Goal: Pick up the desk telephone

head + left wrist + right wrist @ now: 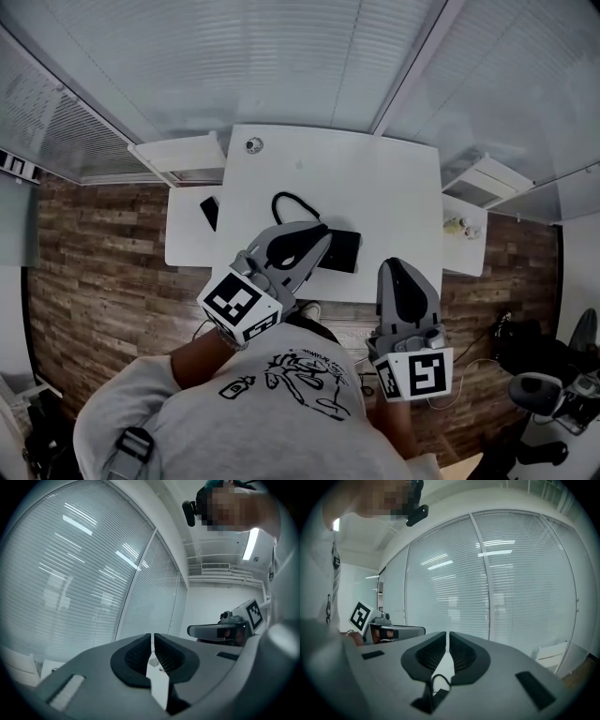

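Far left, just off the worktop's left edge, a small flat black object [210, 212] lies on a lower white surface; it plays no part here.

Now the left hand-held gripper [322, 234], grey with a square-marker cube, hovers over the near-left part of the white rectangular worktop [375, 178]. Its jaws are pressed almost together with only a sliver of light between them, and they hold nothing.

Toward the worktop's middle, a thin black cord [278, 198] arcs in a loop.

And here's the target: the black, flat, rectangular desk telephone [345, 251] sits on the near part of the worktop, close to the front edge. The left hand-held gripper covers its left portion, so I can't say where the handset rests.

Over the worktop's near-right edge, the right hand-held gripper [401, 272] is also closed to a hairline and empty, with no contact on the telephone.

The telephone looks like rigid moulded plastic, so it should not flex, and I'd guess it is moderately heavy. The smooth shell could slip under narrow pads. The handset is probably loose in its cradle, and the cord will drag. The safest hold is probably one hand-held gripper on each short side of the base, keeping it flat while lifting. Both sets of jaws must spread first.
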Tool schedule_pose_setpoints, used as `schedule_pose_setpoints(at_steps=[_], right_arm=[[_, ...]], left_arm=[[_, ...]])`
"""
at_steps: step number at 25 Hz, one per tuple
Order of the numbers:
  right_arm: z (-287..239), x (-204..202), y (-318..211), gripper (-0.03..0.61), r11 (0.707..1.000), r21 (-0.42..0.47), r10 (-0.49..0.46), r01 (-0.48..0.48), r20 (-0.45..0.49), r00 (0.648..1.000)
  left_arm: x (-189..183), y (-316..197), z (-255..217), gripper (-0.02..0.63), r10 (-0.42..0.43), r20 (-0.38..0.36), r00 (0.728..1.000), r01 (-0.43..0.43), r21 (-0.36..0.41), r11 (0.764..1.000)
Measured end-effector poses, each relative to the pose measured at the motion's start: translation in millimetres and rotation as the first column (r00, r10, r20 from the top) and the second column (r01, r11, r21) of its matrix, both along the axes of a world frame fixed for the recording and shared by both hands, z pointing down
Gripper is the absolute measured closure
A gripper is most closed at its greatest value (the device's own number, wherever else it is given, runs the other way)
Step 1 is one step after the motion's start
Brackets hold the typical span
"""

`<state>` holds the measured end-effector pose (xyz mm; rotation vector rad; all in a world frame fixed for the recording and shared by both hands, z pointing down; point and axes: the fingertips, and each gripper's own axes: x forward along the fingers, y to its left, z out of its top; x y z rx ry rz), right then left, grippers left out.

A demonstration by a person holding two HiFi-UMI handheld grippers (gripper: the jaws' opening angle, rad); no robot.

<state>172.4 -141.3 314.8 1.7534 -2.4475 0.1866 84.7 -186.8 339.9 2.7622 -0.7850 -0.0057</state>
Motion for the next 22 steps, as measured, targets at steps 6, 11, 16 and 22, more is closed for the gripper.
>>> schedule_pose_setpoints(at_steps=[6, 11, 16, 22], right_arm=[[35, 0, -5, 0.565, 0.995, -0.091, -0.026, 0.029, 0.036, 0.999], [77, 0, -10, 0.494, 0.983, -0.18, -0.028, 0.034, 0.036, 0.999], [127, 0, -13, 0.48, 0.962, -0.266, -0.044, 0.054, 0.044, 0.998], [174, 5, -18, 0.479, 0.937, -0.346, -0.021, 0.055, 0.101, 0.995]], left_arm=[[-7, -6, 39, 0.592, -0.012, 0.028, 1.0, 0.014, -0.095, 0.995], [-16, -16, 85, 0.591, -0.032, 0.07, 0.997, 0.044, -0.179, 0.983], [-22, -20, 143, 0.523, -0.028, 0.091, 0.995, 0.055, -0.309, 0.949], [-24, -17, 194, 0.512, -0.01, 0.126, 0.992, 0.059, -0.398, 0.916]])
